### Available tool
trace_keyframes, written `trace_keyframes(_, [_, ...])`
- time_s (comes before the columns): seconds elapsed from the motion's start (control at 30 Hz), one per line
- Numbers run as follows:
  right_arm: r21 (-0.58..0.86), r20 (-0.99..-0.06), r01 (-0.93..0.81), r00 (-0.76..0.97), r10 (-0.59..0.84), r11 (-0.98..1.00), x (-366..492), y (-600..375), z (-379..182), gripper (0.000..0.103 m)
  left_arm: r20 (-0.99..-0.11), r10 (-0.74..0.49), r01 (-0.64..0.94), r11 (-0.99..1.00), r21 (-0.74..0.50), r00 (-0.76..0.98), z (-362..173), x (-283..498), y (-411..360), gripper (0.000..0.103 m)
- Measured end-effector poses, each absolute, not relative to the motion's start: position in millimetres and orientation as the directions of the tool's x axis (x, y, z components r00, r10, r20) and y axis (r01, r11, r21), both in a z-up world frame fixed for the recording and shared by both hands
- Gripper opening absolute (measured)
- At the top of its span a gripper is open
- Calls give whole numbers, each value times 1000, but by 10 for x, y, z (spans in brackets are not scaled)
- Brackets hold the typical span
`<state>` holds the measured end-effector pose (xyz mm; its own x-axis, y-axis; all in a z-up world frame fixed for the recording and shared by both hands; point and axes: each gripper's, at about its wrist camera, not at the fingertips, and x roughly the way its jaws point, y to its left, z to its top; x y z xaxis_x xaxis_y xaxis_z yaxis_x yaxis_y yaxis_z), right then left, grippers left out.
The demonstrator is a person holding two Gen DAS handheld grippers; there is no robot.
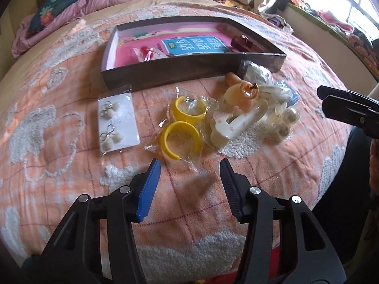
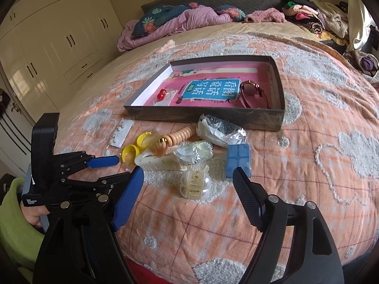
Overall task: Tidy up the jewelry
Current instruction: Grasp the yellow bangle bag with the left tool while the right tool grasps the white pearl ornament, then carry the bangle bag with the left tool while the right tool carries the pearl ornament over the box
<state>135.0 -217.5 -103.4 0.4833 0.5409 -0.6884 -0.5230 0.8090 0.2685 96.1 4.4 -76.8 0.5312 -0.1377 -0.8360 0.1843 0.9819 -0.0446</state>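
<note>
Two hand-held grippers hang released over the bed: the left hand-held gripper [image 1: 189,165] just short of bagged yellow plastic hoop earrings [image 1: 180,130], the right hand-held gripper [image 2: 189,177] around a pearly hair claw [image 2: 195,185]. Beyond lies an open dark cardboard box [image 2: 206,117].

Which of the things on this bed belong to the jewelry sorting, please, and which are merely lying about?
Belonging to the job:
- shallow dark cardboard tray
- bagged yellow plastic hoop earrings
- white card of small silver earrings
- pearl-topped cream hair claw
- peach beaded bracelet

Lying about:
- crumpled pink quilt
- heap of clothes
</note>
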Motion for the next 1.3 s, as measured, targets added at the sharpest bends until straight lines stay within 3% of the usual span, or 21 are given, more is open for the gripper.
trace_keyframes(0.4, [259,-747,-503,437,501,825,1524,-2037,-1419,40,-842,-92,186,983,10,532,-804,1255,86,44])
trace_keyframes(0.5, [268,-746,-502,432,507,822,1567,-2016,-1477,36,-841,-103,193,981,2,531,-797,1350,93,44])
trace_keyframes(0.8, [260,-724,-531,445,526,807,1578,-1979,-1475,32,-846,-120,236,972,7,520,-839,1497,44,44])
trace_keyframes(0.87, [262,-713,-534,455,534,804,1559,-2007,-1429,32,-839,-123,245,970,12,530,-827,1496,28,23])
trace_keyframes(1.3, [258,-616,-543,545,569,799,1462,-2249,-1050,32,-763,-185,219,974,-58,620,-460,1315,163,21])
